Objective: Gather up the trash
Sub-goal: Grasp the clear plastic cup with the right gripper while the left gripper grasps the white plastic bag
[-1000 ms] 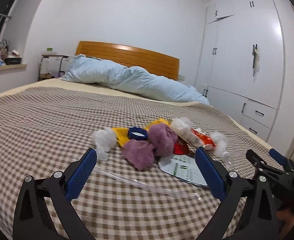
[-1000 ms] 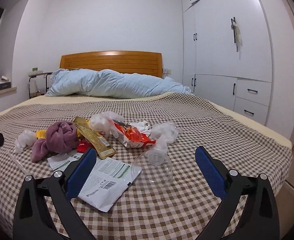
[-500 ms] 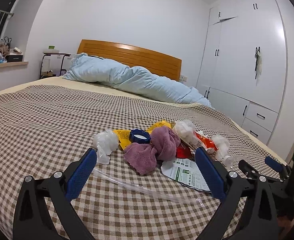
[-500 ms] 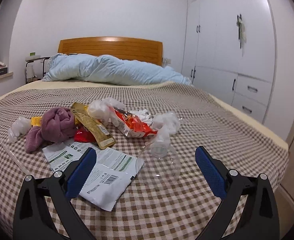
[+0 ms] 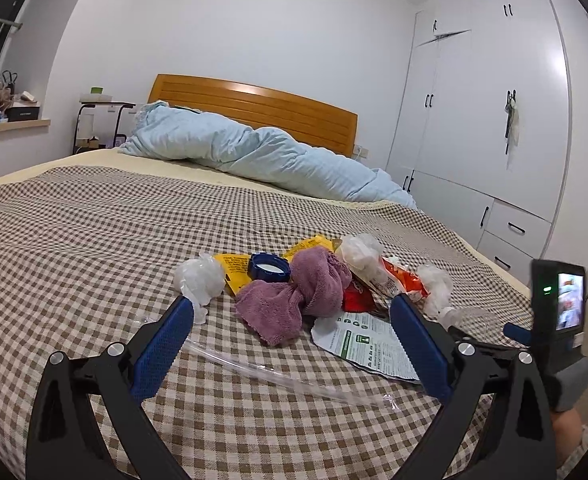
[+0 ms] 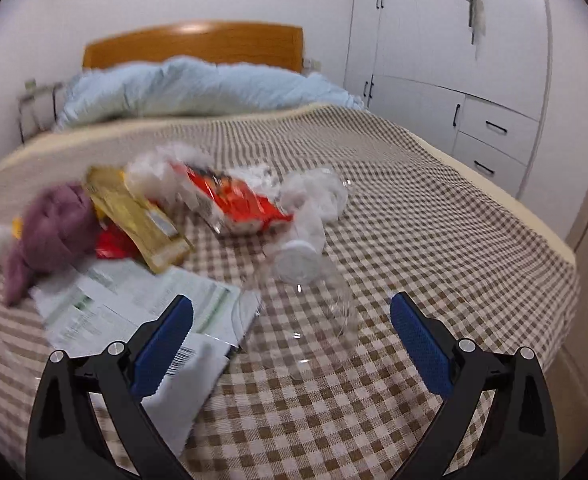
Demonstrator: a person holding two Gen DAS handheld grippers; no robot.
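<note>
I find both tongs spread wide and carrying nothing. The left gripper [image 5: 292,334] hangs low over the checked bedspread [image 5: 74,240], its blue pads in the lower part of the frame on either side of the litter. The right gripper [image 6: 292,334] is likewise wide apart; its view is blurred, so fine detail there is unreliable.

The trash lies in one loose pile on the bedspread, centre of the left view and centre-left of the right view. Noted in it: a purple cloth [image 5: 294,296], a blue cap [image 5: 269,267] on a yellow wrapper [image 5: 232,274], a crumpled white wad [image 5: 199,280], an orange snack bag [image 6: 234,204], a printed white pouch [image 5: 367,346] and a long clear strip [image 5: 262,368] running across the lower centre. A clear plastic cup [image 6: 313,300] lies on its side between the right tongs' pads, just ahead of them.

In my judgement the collecting has not begun; this is the approach to a first pick. No bin or bag is visible in either view, so I cannot say where the items are to go.

The next move, as I read it, calls for the right tongs to advance around the cup and pinch gently, since thin clear plastic may buckle or slip out.
</note>
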